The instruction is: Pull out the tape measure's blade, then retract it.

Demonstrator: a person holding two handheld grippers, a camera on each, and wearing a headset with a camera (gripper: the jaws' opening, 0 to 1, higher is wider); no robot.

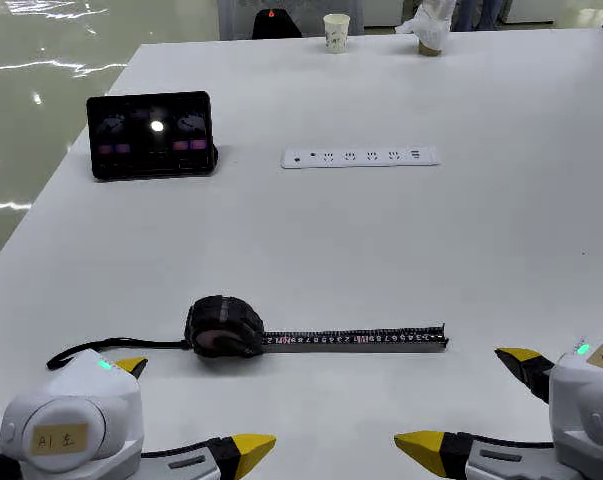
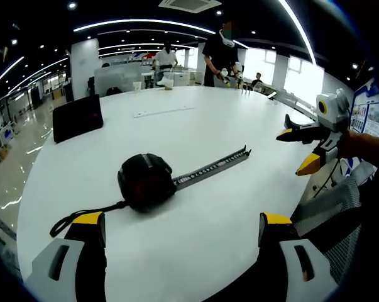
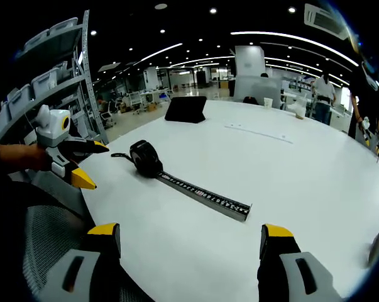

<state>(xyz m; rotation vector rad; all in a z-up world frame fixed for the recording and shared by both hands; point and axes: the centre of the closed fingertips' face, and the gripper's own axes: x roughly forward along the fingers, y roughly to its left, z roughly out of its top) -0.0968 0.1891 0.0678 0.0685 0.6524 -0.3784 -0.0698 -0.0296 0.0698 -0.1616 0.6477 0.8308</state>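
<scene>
A black tape measure lies on the white table, its blade drawn out to the right, a black wrist strap trailing left. In the left gripper view the case and the blade lie ahead of the open yellow-tipped jaws. The right gripper view has the case and the blade's end beyond its open jaws. My left gripper hangs at the near left edge, my right gripper at the near right. Neither touches the tape.
A black tablet stands at the far left, and a white power strip lies behind the tape. A paper cup and a wrapped object sit at the far edge. People stand beyond the table.
</scene>
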